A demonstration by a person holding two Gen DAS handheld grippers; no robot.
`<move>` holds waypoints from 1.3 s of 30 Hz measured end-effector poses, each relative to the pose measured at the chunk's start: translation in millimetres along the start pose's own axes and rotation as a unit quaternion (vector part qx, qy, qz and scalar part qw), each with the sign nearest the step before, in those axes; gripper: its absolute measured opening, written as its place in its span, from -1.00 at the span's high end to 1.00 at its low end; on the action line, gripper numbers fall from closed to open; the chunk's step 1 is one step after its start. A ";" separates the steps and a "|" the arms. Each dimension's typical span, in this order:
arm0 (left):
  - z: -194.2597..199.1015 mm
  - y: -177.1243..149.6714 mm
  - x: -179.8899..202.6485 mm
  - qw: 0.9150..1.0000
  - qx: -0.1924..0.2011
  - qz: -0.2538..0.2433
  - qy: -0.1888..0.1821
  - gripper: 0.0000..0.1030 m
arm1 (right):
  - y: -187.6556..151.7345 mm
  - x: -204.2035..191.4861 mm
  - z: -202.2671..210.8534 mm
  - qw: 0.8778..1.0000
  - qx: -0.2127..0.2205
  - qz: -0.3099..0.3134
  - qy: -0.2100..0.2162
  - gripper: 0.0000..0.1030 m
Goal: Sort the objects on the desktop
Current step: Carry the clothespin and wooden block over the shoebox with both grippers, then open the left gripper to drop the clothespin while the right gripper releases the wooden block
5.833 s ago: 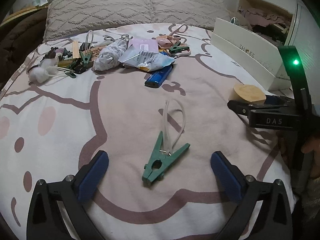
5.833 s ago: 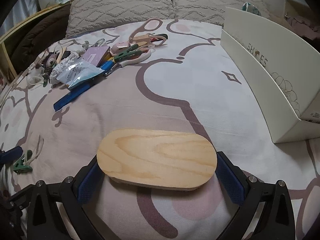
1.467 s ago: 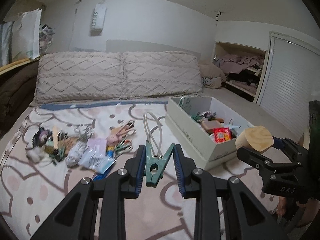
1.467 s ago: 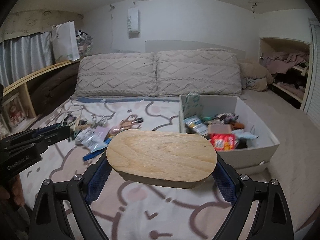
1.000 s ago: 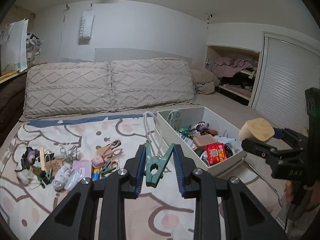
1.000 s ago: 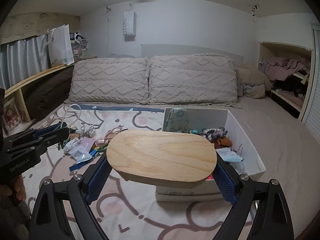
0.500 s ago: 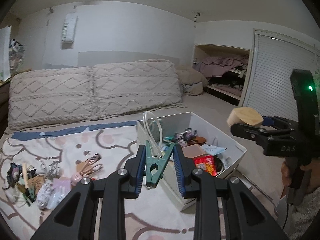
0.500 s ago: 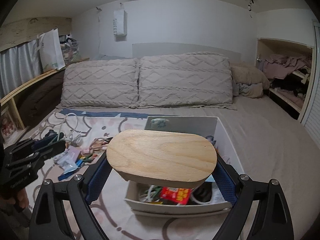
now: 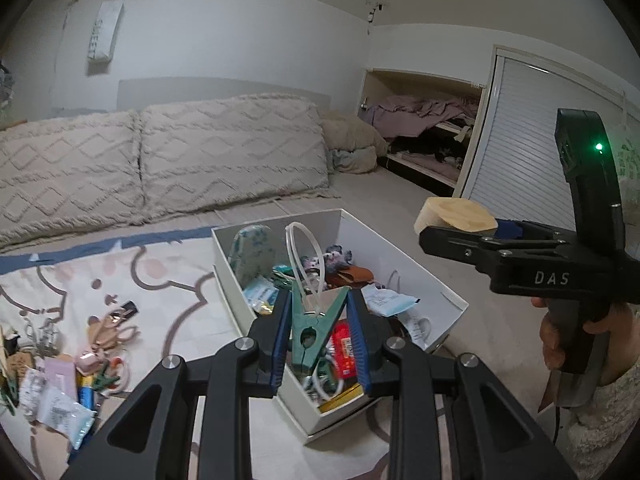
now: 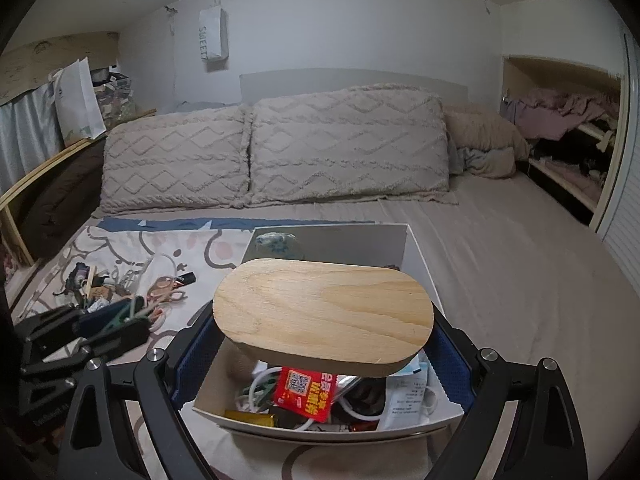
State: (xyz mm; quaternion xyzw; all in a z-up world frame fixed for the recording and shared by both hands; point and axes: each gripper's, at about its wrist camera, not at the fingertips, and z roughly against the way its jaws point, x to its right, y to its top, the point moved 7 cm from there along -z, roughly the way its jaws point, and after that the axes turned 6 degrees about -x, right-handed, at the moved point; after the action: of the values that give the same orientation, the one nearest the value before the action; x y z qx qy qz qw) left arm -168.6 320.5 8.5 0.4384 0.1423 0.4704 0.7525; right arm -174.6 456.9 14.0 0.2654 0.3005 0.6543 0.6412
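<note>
While a heap of small things (image 9: 60, 364) lies loose on the patterned bedspread (image 9: 132, 280) at the far left of the left wrist view, with pinkish scissors (image 9: 112, 330) and a clear packet (image 9: 60, 412) among them, the white box (image 9: 236, 280) stands just to the right of that heap, open at the top and already crowded with bits. Over the near end of the box, the left gripper (image 9: 318, 334) pinches a green clothes peg (image 9: 314, 320) between its blue pads, the peg upright with its white loop (image 9: 304, 252) standing above it. Inside the box, behind the peg, a red packet (image 9: 344, 348), a pale blue patterned pouch (image 9: 250, 248) leaning on the far wall and some white papers (image 9: 388, 300) can be made out. Further right, the right gripper (image 9: 472, 224) is held by a hand (image 9: 560, 340) on its black handle, a green light (image 9: 599, 146) glowing on top, and it grips an oval wooden block (image 9: 456, 214) above the grey sheet to the right of the box. From the right wrist view, the left gripper (image 10: 120, 316) shows at the left edge with the peg (image 10: 124, 314) in it, the wooden block (image 10: 324, 312) is clamped lengthways between the right gripper's (image 10: 324, 344) blue pads, and below it the box (image 10: 420, 260) holds the red packet (image 10: 306, 394). Two knitted pillows (image 10: 272, 152) line the head of the bed.
</note>
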 end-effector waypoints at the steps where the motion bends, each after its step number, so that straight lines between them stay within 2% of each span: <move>1: -3.6 0.2 1.1 1.000 -0.003 0.003 0.002 0.46 | -0.4 2.0 -2.7 1.000 -0.005 -0.003 0.000 -0.82; 9: -36.7 -3.7 10.1 0.999 -0.045 0.014 0.005 0.47 | -3.7 11.3 -23.2 0.999 -0.047 -0.008 -0.003 -0.82; 16: -69.5 -18.2 9.8 0.995 -0.092 0.031 0.015 0.46 | -5.8 18.0 -33.8 0.998 -0.064 -0.013 -0.007 -0.82; 28: -111.3 -37.5 3.6 0.987 -0.146 0.049 0.042 0.46 | -11.0 21.3 -55.9 0.996 -0.088 -0.014 -0.005 -0.82; 33: -118.2 -47.3 0.4 0.985 -0.159 0.042 0.058 0.46 | -12.9 24.8 -62.0 0.995 -0.092 -0.025 0.004 -0.82; 36: -117.3 -49.1 1.0 0.985 -0.153 0.029 0.068 0.45 | -12.5 25.4 -64.9 0.995 -0.093 -0.025 0.006 -0.82; 39: -116.3 -49.8 5.4 0.987 -0.148 0.023 0.060 0.25 | -10.3 25.7 -68.2 0.995 -0.093 -0.026 0.008 -0.82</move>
State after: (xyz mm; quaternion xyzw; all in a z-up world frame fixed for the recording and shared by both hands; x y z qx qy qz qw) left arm -209.7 377.5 -96.8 0.2962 0.1062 0.5294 0.7879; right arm -218.6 478.9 -40.8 0.1912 0.2504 0.6644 0.6778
